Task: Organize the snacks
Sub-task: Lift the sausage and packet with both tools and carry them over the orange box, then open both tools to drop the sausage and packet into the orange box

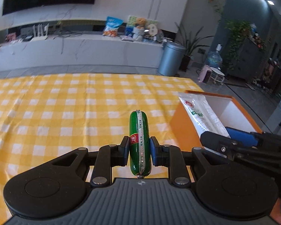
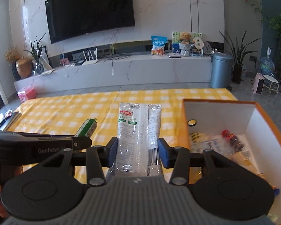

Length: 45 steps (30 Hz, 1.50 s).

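Above checkered cloth [image 1: 65,103], gripped sausage [image 1: 139,140]

One green sausage [image 1: 139,142], one white packet [image 2: 138,136], one orange box [image 2: 267,131].

A dark television [image 2: 90,13] hangs on a marble wall [image 2: 159,5] above a long white console [image 2: 121,71], grey tiled floor [image 2: 106,91] below.
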Each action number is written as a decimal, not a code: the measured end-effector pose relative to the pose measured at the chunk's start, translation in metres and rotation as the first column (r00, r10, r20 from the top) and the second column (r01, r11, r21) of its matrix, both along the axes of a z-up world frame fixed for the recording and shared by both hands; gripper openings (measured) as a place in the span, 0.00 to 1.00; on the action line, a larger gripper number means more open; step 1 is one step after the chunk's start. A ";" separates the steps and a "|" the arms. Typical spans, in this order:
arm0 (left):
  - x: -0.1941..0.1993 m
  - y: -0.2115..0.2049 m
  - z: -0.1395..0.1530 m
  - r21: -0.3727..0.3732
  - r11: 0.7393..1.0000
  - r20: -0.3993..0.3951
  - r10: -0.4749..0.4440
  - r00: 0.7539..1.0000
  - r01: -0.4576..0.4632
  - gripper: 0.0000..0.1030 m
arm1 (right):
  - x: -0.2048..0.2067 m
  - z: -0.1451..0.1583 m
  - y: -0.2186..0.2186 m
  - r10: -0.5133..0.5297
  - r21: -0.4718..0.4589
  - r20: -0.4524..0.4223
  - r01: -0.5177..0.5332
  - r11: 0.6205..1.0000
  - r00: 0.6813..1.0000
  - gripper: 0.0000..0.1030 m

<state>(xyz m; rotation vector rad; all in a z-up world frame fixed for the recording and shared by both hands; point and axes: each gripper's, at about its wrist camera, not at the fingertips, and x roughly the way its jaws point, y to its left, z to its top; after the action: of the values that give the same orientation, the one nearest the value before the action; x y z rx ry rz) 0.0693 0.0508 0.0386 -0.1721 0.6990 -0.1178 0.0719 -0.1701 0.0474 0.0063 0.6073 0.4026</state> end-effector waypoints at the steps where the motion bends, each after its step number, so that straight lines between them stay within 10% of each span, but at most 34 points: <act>1: -0.001 -0.008 0.005 0.013 1.000 0.013 -0.021 1.000 0.020 0.24 | -0.001 0.005 -0.007 -0.003 0.008 0.001 0.003 1.000 1.000 0.43; 16: 0.054 -0.112 0.029 0.114 0.930 0.016 -0.352 0.936 0.348 0.24 | 0.025 0.036 -0.135 -0.141 0.029 -0.115 0.145 0.989 0.983 0.44; 22: 0.082 -0.165 0.014 0.238 0.836 -0.066 -0.494 0.867 0.494 0.24 | 0.053 0.022 -0.166 -0.177 -0.001 -0.195 0.180 0.984 0.965 0.44; 34: 0.116 -0.214 -0.050 0.491 0.567 -0.331 -0.580 0.744 0.661 0.24 | 0.110 -0.021 -0.177 -0.148 -0.203 -0.282 0.091 0.975 0.948 0.44; 45: 0.128 -0.215 -0.076 0.505 0.451 -0.453 -0.587 0.671 0.736 0.25 | 0.133 -0.051 -0.160 -0.114 -0.335 -0.298 0.008 0.942 0.948 0.45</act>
<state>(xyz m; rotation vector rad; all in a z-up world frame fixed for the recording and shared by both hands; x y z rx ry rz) 0.1970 -0.1642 -0.0374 0.8314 0.9617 -0.6234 0.2045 -0.3304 -0.0037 -0.2354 0.9831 0.2351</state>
